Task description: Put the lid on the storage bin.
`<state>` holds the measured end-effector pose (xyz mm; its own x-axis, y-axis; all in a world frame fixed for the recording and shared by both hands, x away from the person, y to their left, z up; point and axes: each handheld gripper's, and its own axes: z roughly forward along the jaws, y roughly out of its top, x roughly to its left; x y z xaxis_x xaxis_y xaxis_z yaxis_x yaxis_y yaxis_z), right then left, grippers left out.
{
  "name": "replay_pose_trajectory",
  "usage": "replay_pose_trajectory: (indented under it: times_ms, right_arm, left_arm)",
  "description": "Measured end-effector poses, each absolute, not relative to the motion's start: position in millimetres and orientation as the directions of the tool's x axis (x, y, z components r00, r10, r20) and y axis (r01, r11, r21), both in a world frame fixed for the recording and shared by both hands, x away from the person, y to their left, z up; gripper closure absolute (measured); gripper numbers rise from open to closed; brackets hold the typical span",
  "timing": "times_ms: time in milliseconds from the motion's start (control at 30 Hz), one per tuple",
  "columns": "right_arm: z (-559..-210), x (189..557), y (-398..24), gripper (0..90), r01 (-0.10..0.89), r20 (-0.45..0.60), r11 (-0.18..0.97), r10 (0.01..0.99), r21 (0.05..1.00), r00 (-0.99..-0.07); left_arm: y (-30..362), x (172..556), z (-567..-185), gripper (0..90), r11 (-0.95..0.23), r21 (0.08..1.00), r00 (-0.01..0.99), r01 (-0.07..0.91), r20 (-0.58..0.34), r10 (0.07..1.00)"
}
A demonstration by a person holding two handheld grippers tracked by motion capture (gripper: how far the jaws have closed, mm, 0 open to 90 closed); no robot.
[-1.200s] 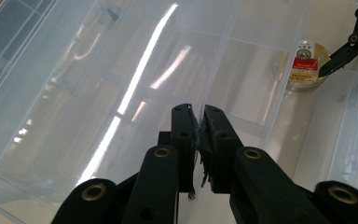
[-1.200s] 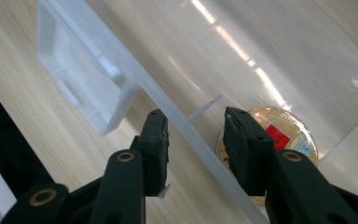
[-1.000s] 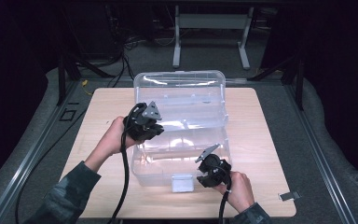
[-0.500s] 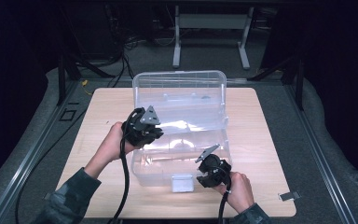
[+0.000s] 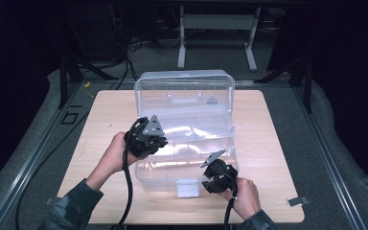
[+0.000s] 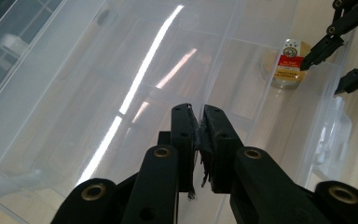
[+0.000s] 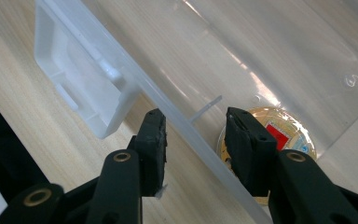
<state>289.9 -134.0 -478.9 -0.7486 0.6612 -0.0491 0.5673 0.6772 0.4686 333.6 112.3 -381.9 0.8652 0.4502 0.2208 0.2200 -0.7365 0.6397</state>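
**A:** What is on the table [image 5: 268, 120]?

**B:** A clear plastic box [image 5: 184, 143] stands in the middle of the light wooden table, its lid [image 5: 184, 88] raised upright toward the far edge. A small white latch [image 5: 188, 188] hangs on the box's front wall, facing the near edge.

**A:** Is anything inside?

**B:** A small round tin [image 7: 279, 135] lies flat on the box floor in the front right corner, just behind the front wall. It is gold, with a red and white label [image 6: 289, 60] on top. The label carries print, but it is too small to read.

**A:** Where is the right gripper [image 5: 219, 176]?

**B:** At the near edge of the box, right of the latch. Its jaws stand apart and straddle the front wall: one finger [image 7: 151, 140] is outside over the table, the other over the tin inside. The pads do not press on anything. The jaws have just been opening a little, with the box wall between them.

**A:** And the left gripper [image 5: 146, 136]?

**B:** It is at the left wall of the box, near the far corner. Its jaws are together, with nothing between them, pointing across the inside of the box toward the tin.

**A:** Any other writing?

**B:** None that can be read.
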Motion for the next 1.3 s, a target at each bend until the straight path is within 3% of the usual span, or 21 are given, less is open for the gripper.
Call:
replay_pose_trajectory:
  times_ms: [633, 767, 833, 1300]
  right_arm:
    - [-478, 287, -137, 55.9, 0.576, -0.046, 0.654, 0.680, 0.491, -0.732]
    - [-476, 284, -143, 46.8, 0.593, -0.042, 0.642, 0.695, 0.486, -0.718]
    - [-472, 281, -148, 42.9, 0.590, -0.050, 0.632, 0.703, 0.502, -0.710]
    - [-427, 260, -195, 42.4, 0.597, 0.010, 0.535, 0.740, 0.598, -0.672]
  left_arm:
    - [112, 320, -389, 82.5, -0.739, 0.644, 0.857, 0.199, 0.252, 0.450]
    - [113, 317, -390, 81.7, -0.737, 0.646, 0.852, 0.198, 0.258, 0.455]
    - [113, 316, -390, 81.6, -0.736, 0.648, 0.853, 0.194, 0.259, 0.453]
    - [115, 311, -394, 81.6, -0.730, 0.659, 0.858, 0.181, 0.257, 0.445]
